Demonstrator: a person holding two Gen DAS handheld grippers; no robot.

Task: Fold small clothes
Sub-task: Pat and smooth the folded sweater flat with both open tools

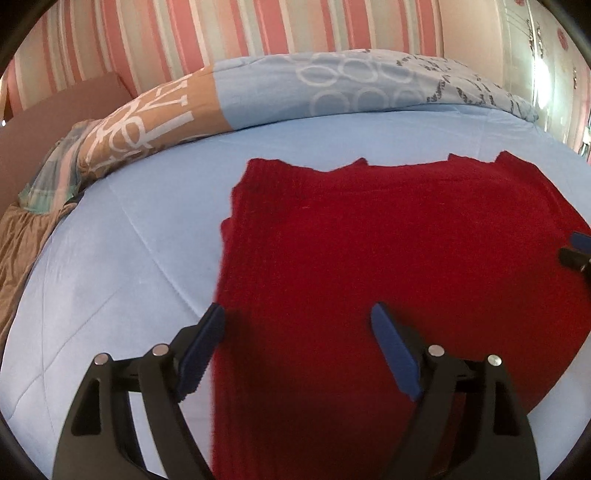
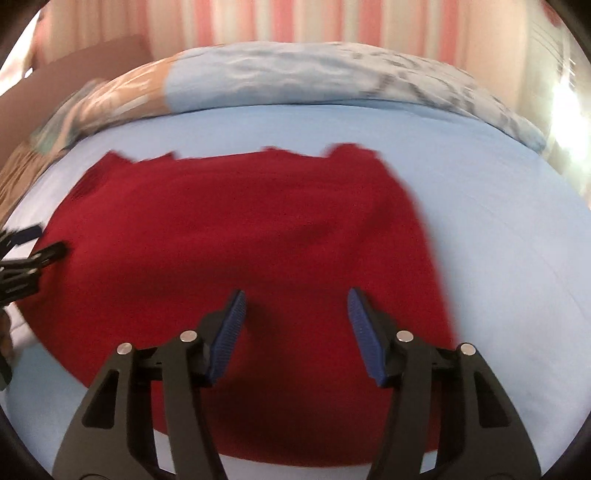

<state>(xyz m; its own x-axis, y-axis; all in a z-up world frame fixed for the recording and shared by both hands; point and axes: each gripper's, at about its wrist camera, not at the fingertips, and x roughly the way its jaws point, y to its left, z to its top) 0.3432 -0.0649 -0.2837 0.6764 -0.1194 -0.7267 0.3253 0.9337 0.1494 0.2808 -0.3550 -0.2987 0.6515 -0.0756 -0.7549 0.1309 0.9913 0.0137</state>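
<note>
Nearest you, your left gripper (image 1: 299, 314) stands spread wide over the left edge of the red knit garment (image 1: 388, 240); one blue pad (image 1: 201, 349) sits over the sheet at that edge, the other over the knit, and nothing is pinched between them. Your right gripper (image 2: 295, 299) is spread too, less widely, with both pads above the garment's right part and nothing clamped.

The garment lies flat on the light blue bed sheet (image 1: 122, 258), its uneven far edge pointing toward the pillows. In the left view, bare sheet runs along its left side; in the right view, bare sheet lies to the right and beyond the far edge.

Farther off, a rolled duvet (image 1: 332, 88) crosses the bed; it carries white rings and large white lettering on a tan panel, plus dark script at the right, none of which you can read. A checked cloth (image 1: 51, 177) lies at its left end. Behind it is pink-and-white striped wallpaper (image 1: 221, 29).
</note>
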